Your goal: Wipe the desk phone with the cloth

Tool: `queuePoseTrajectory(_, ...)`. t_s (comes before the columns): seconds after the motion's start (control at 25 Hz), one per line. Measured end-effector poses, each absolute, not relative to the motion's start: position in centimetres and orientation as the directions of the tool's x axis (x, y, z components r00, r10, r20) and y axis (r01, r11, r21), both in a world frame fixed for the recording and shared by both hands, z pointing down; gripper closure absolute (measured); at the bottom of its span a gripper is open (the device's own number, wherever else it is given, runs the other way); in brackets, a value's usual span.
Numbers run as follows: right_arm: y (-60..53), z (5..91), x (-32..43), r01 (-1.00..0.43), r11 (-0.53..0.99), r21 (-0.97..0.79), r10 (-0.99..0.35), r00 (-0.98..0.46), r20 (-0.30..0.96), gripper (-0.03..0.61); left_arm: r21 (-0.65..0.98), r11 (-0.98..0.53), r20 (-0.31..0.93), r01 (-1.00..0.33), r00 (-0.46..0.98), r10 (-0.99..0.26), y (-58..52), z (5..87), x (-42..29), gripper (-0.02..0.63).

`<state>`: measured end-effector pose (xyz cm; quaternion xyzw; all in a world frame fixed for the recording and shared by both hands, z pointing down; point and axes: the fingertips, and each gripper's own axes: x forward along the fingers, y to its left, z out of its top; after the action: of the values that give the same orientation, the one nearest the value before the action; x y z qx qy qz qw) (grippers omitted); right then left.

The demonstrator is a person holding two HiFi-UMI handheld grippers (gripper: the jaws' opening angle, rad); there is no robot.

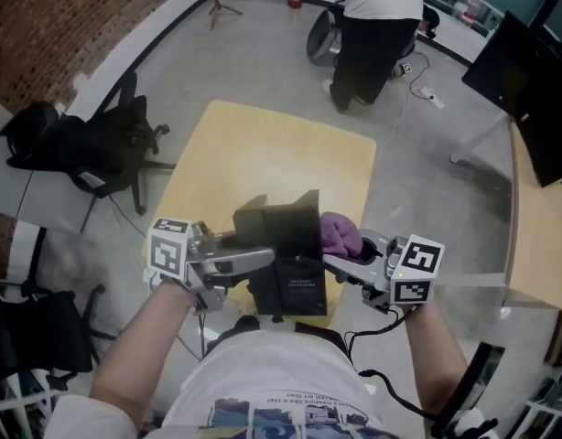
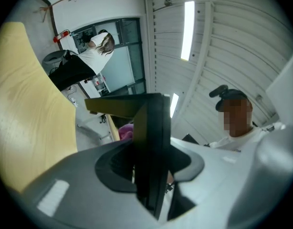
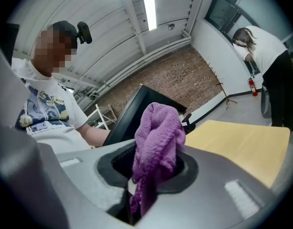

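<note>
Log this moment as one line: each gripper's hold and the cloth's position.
left gripper: shut on desk phone | right gripper: shut on purple cloth | cloth: beside phone's right edge, contact unclear

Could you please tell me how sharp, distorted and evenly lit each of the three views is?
Head view: sharp, evenly lit, edges mildly curved; the phone shows little detail. Left gripper view: strong fisheye, black corners; the close phone is a blurred dark slab, the ceiling lamp blown out white. Right gripper view: same fisheye; the cloth shows its pile clearly, a lamp strip glares.
</note>
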<state>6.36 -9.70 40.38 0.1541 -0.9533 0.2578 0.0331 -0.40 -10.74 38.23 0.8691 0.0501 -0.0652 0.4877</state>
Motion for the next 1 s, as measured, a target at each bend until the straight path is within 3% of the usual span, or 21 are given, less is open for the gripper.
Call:
queuePoseTrajectory(0.4,-4.7,43.9,7.2,-0.236,0.862,-0.449,-0.108,-0.95,0.292,0.479,0.85,-0.504,-0.177,0.155,0.984,0.005,-10.9,37.8,-0.4,0.433)
queuePoseTrajectory(0.68,-9.8,42.9,6.9,-0.299,0.902,-0.312,-0.192,-0.924,0.33,0.479,0.853,-0.496,-0.152,0.16,0.987,0.057,-9.6,38.2,1.0,0.433)
queuePoseTrajectory(1.0,-9.4,43.2,4.8,-0.215,0.941,-0.262,-0.107,-0.923,0.37,0.479,0.86,-0.492,-0.142,0.133,0.99,0.019,-10.1,38.3,1.0,0.433)
